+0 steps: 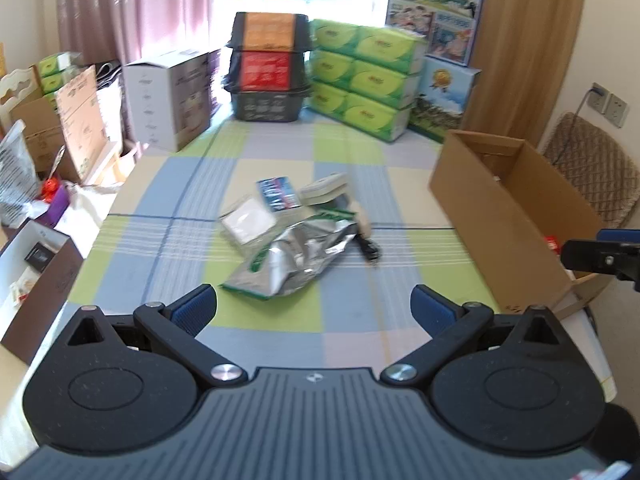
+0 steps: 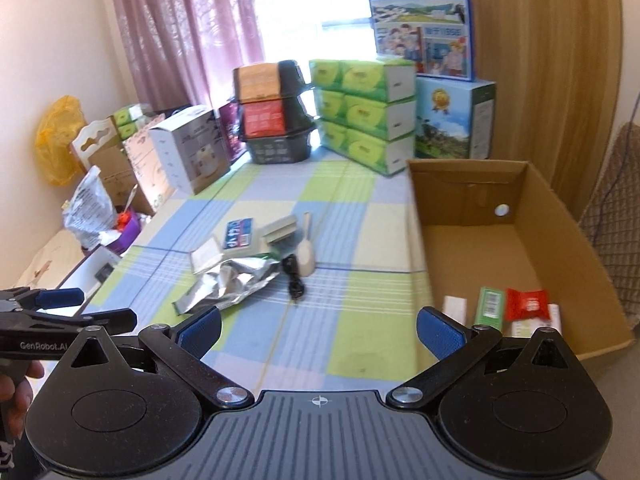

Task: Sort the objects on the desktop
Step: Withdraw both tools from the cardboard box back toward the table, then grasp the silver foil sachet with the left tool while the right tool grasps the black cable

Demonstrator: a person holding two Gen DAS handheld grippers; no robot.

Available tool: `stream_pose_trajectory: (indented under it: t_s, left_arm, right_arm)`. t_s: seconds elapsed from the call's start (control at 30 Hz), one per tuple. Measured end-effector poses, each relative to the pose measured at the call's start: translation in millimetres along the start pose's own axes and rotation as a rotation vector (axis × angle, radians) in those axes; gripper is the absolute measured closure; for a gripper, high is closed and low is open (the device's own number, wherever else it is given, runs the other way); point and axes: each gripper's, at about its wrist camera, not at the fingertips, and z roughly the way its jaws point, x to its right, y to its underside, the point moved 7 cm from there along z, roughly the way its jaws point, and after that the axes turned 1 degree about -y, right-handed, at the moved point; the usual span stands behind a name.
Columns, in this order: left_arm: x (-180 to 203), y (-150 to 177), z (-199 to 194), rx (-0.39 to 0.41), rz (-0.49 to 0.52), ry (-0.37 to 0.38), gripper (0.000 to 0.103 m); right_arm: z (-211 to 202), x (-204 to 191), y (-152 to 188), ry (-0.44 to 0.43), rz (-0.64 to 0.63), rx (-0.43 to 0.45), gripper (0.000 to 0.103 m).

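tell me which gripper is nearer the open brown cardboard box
Right. The right gripper hovers open beside the open brown cardboard box, by its near corner; the left gripper, also open, faces the pile farther left.

Between the grippers and the pile in the middle of the table, the cloth lies bare, so the near approach is open. The cardboard box walls off the right side; its top is open, and its far half is bare, with packets at the near end. The far edge is blocked by a black basket, tissue packs and milk cartons. A white carton crowds the far left. Bare cloth rings the pile on all sides.
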Motion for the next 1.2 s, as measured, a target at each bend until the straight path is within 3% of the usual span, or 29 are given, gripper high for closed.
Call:
stream_pose_trajectory:
  t_s: [0.2,0.47,0.8,1.2]
  left_arm:
    - [-29.4,1.2,9.3,-0.017,-0.004,-0.017,0.002]
    - [-40.0,-1.3,34.9,-0.056,0.058,0.007,0.002]
    - [-29.0,-5.2,97.4,-0.153,0.243,0.064,0.005]
    - [-15.0,7.7,171.9,-0.220,0.433,0.123,0.020]
  right_arm:
    - [22.7,-19.1,4.3,-0.029,-0.026,-0.031,0.002]
    - [52.8,-26.5,8.1,-0.035,-0.063,-0.076,0.002]
    - [107.9,-18.6,-1.6,-0.025,-0.111,-0.144,0.002]
    - [185.2,-13.0,16.6,-0.049,-0.171,-0.264,0.005]
